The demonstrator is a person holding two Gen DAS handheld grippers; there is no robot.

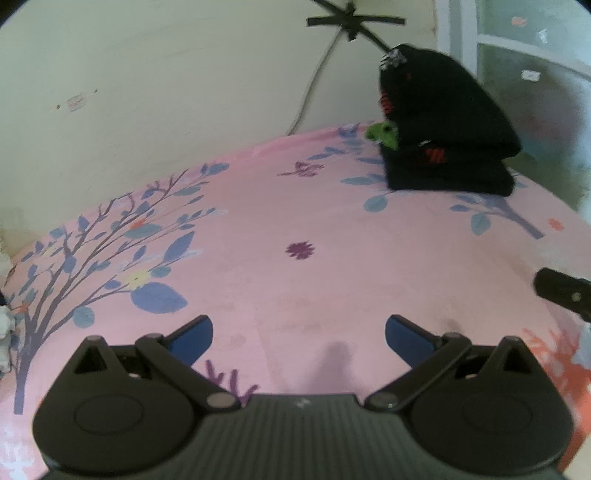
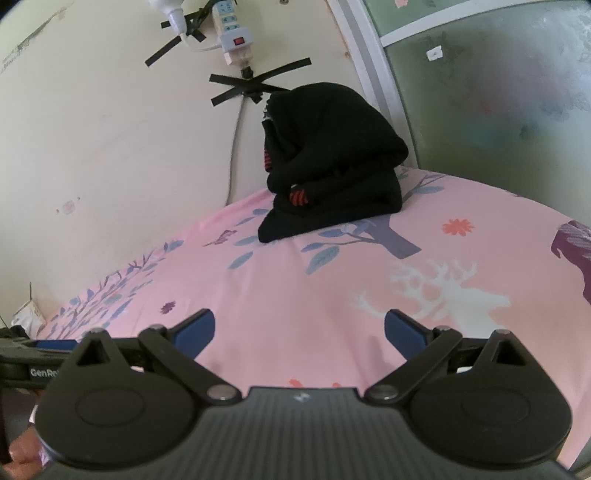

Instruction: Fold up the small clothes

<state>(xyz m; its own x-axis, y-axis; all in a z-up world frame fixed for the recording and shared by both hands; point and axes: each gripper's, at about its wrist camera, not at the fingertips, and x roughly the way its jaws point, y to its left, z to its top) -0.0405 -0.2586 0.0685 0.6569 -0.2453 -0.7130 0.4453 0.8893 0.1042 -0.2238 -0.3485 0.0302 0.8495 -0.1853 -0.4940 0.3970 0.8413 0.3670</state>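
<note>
Pink bedsheet (image 1: 295, 206), left tongs (image 1: 299, 338) wide apart, empty, right tongs (image 2: 299, 334) likewise.

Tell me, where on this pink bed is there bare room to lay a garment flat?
The wide stretch of pink sheet between the open left gripper and the black folded pile is free, as is the deer print ahead of the right gripper. The far corner by the wall and window is crowded.

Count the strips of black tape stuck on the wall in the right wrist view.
5, roughly: three crossing in a star above the black clothes pile, and two beside the power strip. Overlaps may hide more.
</note>
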